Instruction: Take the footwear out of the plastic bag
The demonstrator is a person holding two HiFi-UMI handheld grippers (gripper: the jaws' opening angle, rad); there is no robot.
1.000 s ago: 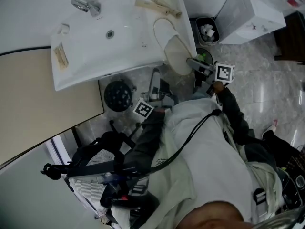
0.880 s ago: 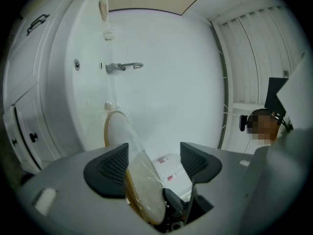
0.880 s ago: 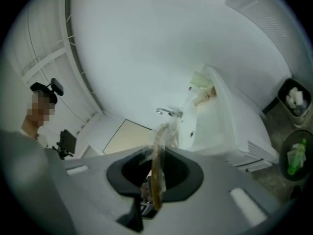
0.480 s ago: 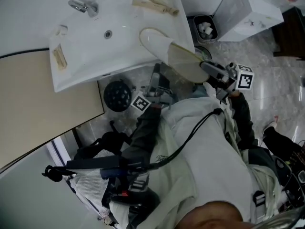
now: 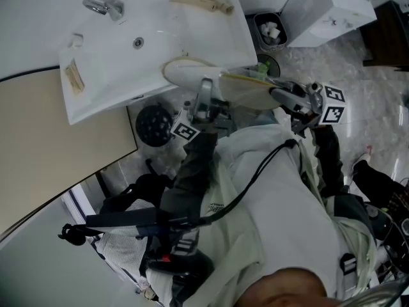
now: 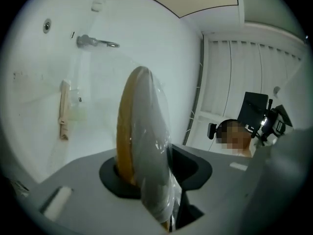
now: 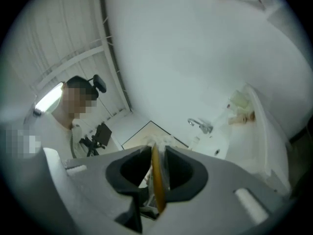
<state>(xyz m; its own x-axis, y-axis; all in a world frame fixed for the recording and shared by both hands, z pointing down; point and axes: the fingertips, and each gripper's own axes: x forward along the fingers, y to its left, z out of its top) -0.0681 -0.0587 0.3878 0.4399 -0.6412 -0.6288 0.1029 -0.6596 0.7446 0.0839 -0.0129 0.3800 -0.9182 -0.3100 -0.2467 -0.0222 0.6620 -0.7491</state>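
Note:
A pale slipper [image 5: 192, 75] with a yellowish sole, wrapped in a clear plastic bag, hangs level in front of the sink's near edge. My left gripper [image 5: 205, 94] comes up from below at its middle. In the left gripper view the bagged slipper [image 6: 144, 126] stands between the jaws of the left gripper [image 6: 146, 180], which are closing on it and touch both sides. My right gripper [image 5: 278, 95] holds the slipper's right end. In the right gripper view the thin sole edge [image 7: 156, 177] and bag film sit pinched in the right gripper [image 7: 157, 180], whose jaws are easing open slightly.
The white sink basin [image 5: 108, 62] with its tap [image 5: 101, 6] lies just beyond the slipper, with wrapped toiletries [image 5: 199, 0] on its rim. A small waste bin [image 5: 268, 29] and a white box [image 5: 319, 11] stand at the right, a beige counter [image 5: 57, 133] at the left.
The slipper has swung from the sink's right edge leftward and now lies level. The right gripper moved right with it. The left gripper rose and closed round the slipper's middle.

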